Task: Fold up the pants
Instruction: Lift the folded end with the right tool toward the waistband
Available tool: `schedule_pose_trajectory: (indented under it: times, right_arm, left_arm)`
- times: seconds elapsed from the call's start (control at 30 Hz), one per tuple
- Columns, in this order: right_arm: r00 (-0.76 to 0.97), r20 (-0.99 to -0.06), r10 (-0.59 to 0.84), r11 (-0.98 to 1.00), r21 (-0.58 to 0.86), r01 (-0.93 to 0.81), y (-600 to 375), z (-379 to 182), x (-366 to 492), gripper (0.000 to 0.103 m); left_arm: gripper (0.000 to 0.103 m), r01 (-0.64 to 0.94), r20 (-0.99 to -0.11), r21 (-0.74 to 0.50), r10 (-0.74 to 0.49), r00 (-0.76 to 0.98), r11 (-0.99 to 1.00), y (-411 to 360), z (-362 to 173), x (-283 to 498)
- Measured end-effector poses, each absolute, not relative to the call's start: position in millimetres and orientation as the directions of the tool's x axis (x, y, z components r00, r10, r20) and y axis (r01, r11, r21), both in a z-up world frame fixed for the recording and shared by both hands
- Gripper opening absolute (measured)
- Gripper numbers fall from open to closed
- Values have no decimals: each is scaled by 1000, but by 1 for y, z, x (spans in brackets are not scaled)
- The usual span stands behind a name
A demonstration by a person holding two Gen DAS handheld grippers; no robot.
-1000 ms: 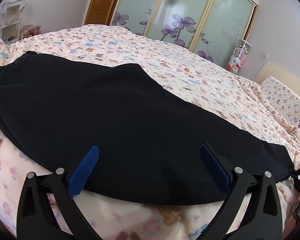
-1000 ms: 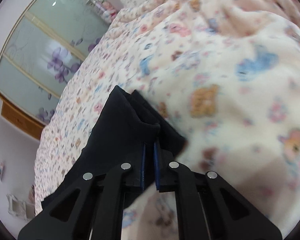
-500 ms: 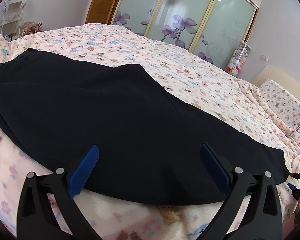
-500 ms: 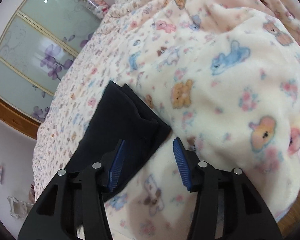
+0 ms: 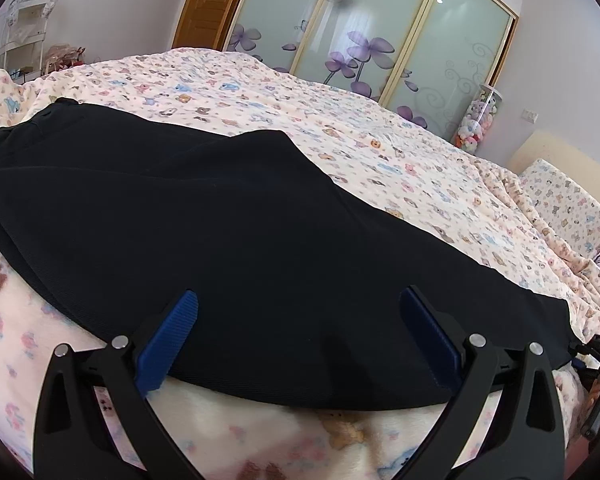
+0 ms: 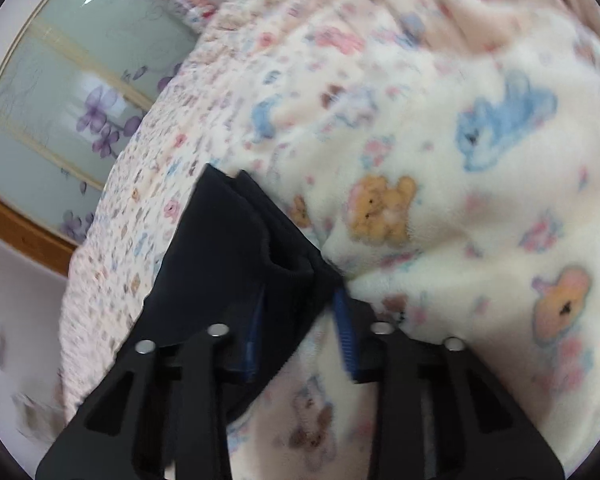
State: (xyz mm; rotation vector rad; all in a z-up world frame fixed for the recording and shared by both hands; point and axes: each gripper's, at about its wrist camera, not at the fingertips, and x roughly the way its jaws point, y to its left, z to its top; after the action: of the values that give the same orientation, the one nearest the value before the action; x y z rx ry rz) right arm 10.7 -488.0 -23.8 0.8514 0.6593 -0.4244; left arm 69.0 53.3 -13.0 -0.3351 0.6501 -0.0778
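Note:
Black pants lie folded lengthwise on the bed, waistband at the far left, leg ends at the right. My left gripper is open, its blue pads low over the pants' near edge around the middle. In the right wrist view the leg cuffs lie between the blue pads of my right gripper, which is open with the jaws apart around the cuff end. The right gripper also shows at the far right of the left wrist view.
The bed has a cream blanket with a bear print. A pillow and headboard lie at the right. Sliding wardrobe doors with purple flowers stand behind, a jar of plush toys beside them. A shelf stands far left.
My right gripper was shut on the leg cuffs a second ago, opened wide, and now has its jaws narrower around the cuff end. The left gripper has stayed open and almost still.

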Motion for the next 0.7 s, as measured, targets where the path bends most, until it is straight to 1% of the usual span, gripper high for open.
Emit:
schedule_pose_trajectory:
  times: [0.03,0.2,0.23,0.3,0.37,0.53,0.6,0.7]
  right_arm:
    - [738,-668,-96,617,543,570,-484,-19,8,21]
    - [789,-604,-109,674,539,505,-465,5,4,18]
    - [815,-574,-82,686,561,464,-459,13,6,15]
    - [839,-538,-80,724,548,420,-442,32,13,15]
    - [864,-501,-50,769,533,353,-420,51,24,15]
    - [892,-436,116,845,515,142,-345,88,66,15]
    - [880,-421,220,855,518,34,-303,96,88,15]
    - [837,-424,346,846,526,-84,-246,93,113,15]
  left_arm:
    - [101,-36,-580,-335,-176,795,941,55,-13,70]
    - [101,-44,-576,-347,-176,798,937,58,-13,70]
    - [101,-48,-574,-348,-173,801,936,59,-12,70]
    - [101,-57,-570,-355,-168,804,933,61,-11,69]
    - [101,-67,-569,-367,-167,805,928,64,-11,69]
    - [101,-106,-547,-386,-135,826,916,72,-8,64]
    - [101,-140,-529,-391,-97,843,910,79,-5,60]
    - [101,-202,-488,-400,-21,872,894,90,2,50]
